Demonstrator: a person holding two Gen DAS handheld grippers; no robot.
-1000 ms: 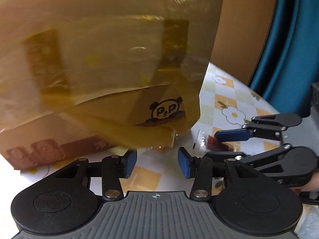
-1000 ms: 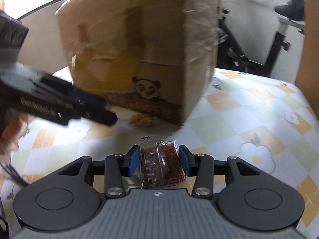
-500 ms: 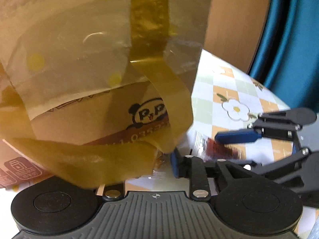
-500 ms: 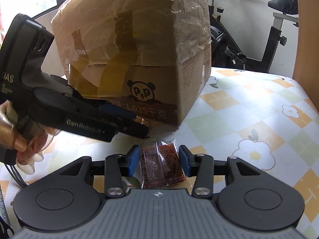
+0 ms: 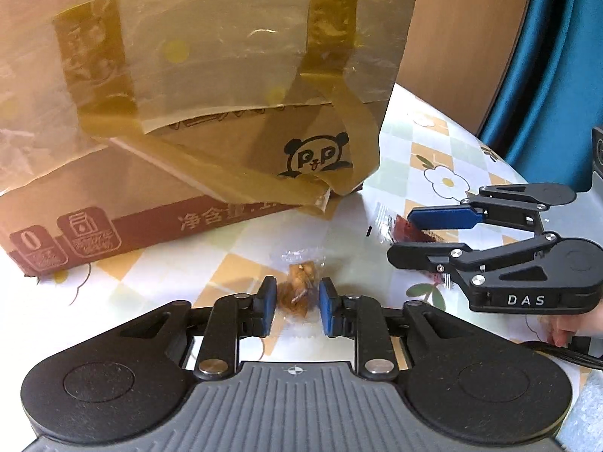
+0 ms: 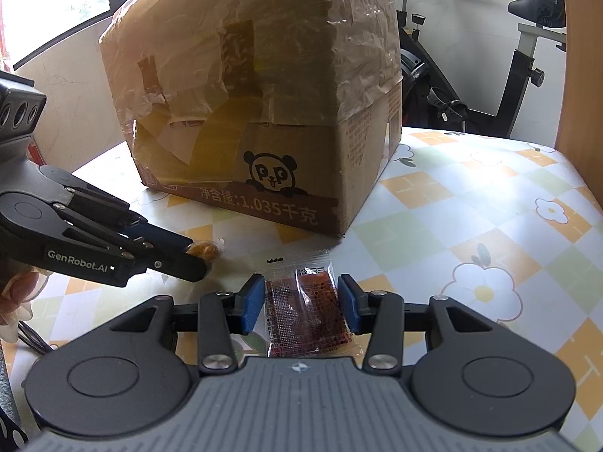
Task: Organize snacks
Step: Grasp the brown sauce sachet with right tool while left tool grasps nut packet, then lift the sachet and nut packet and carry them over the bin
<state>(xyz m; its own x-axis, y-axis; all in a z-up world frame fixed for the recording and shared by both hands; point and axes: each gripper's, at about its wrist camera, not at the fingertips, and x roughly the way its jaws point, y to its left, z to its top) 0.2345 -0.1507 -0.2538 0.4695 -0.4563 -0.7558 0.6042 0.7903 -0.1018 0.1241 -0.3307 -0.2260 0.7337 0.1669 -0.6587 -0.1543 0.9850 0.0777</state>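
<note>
Left gripper (image 5: 294, 303) just closed around the nut snack (image 5: 297, 286); right gripper (image 6: 300, 303) clamps the red packet (image 6: 307, 307). Next I lift both toward the box (image 6: 264, 113).

The tabletop (image 6: 471, 203), covered in a checked cloth printed with flowers, carried a taped cardboard box (image 6: 264, 113). Near the box lay a clear-wrapped golden snack (image 5: 299, 282) and a red-brown snack sachet (image 6: 307, 301).
</note>
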